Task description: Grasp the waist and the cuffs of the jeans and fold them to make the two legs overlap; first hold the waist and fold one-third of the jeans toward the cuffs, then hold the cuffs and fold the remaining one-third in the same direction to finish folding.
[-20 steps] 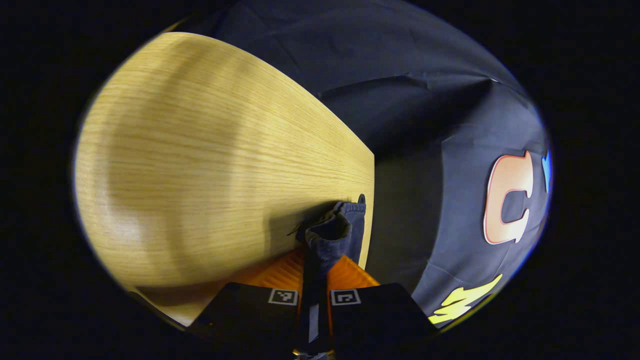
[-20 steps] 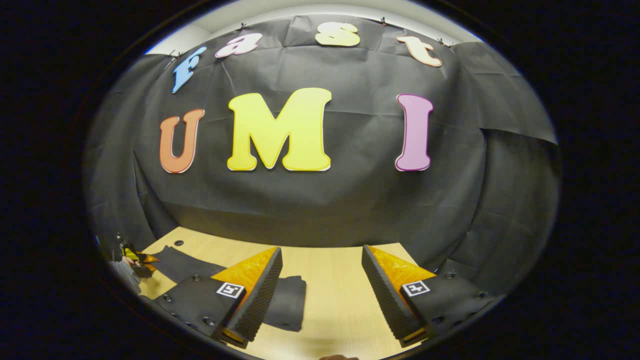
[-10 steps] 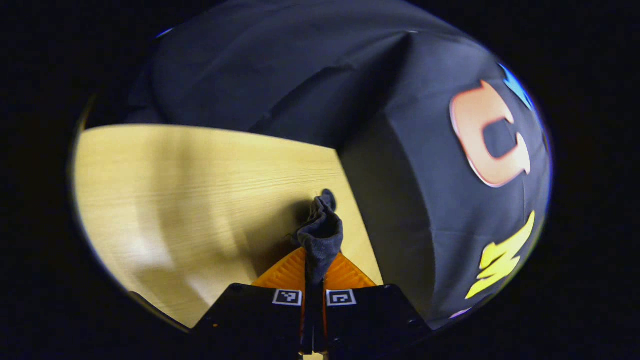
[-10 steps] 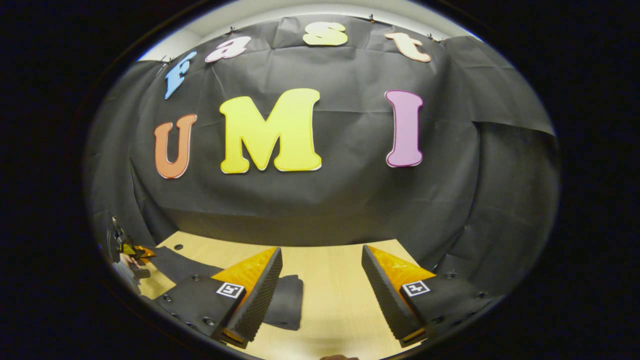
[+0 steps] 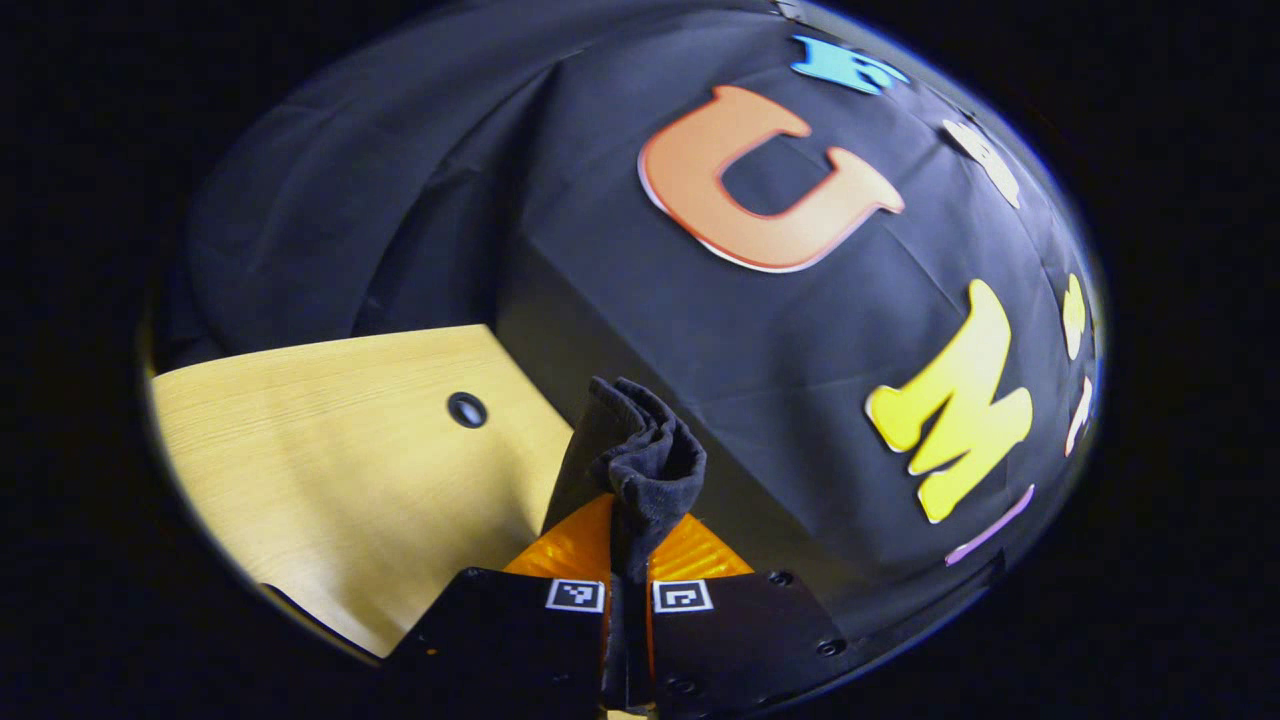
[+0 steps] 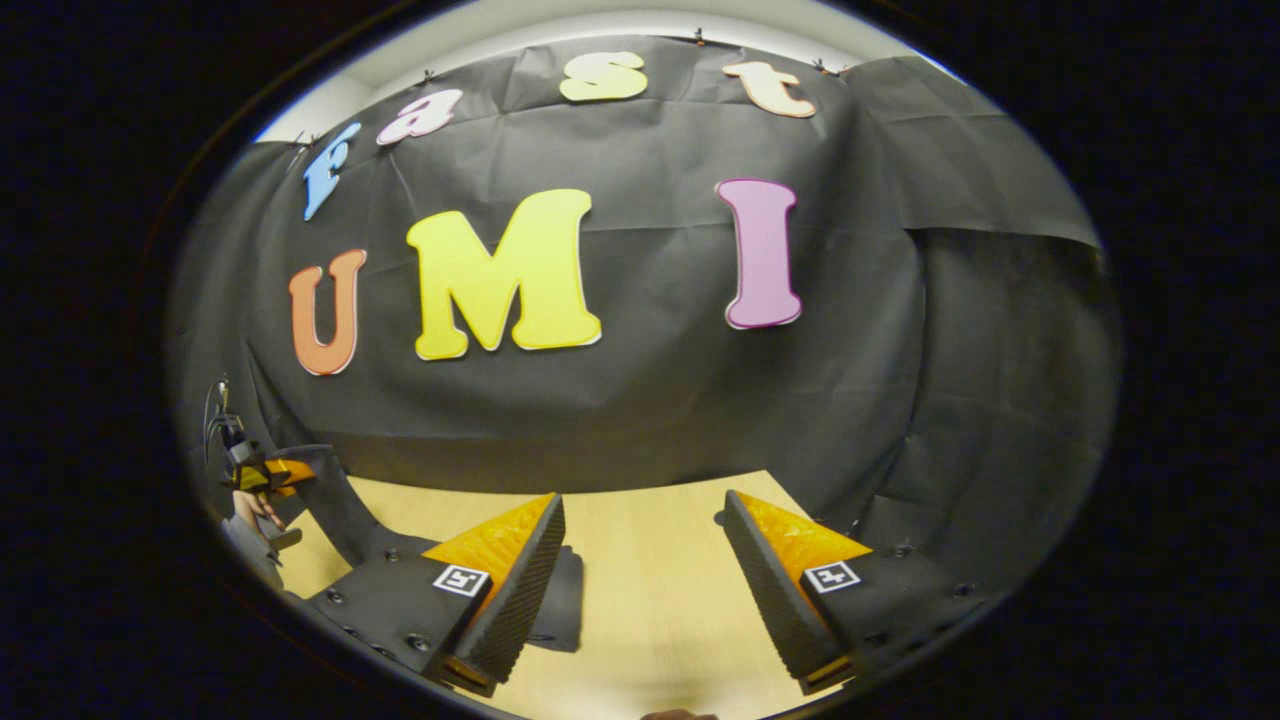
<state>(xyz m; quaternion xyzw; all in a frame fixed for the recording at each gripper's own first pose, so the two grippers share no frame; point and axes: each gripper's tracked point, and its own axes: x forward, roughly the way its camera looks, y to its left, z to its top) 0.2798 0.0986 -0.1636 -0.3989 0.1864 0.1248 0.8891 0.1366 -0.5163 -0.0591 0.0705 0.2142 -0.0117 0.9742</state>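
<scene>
At lower centre of the left gripper view, a bunched end of the jeans (image 5: 645, 465) is pinched by the closed left gripper (image 5: 628, 540), lifted above the table (image 5: 330, 450). The right gripper (image 6: 640, 580) is spread wide, holding nothing.

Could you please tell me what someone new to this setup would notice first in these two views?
In the left gripper view, the left gripper is shut on a bunched fold of dark jeans, raised above the corner of the wooden table. In the right gripper view, the right gripper gapes open over the bare tabletop, holding nothing. At that view's far left edge, the jeans rise in a dark strip towards the other gripper.
</scene>
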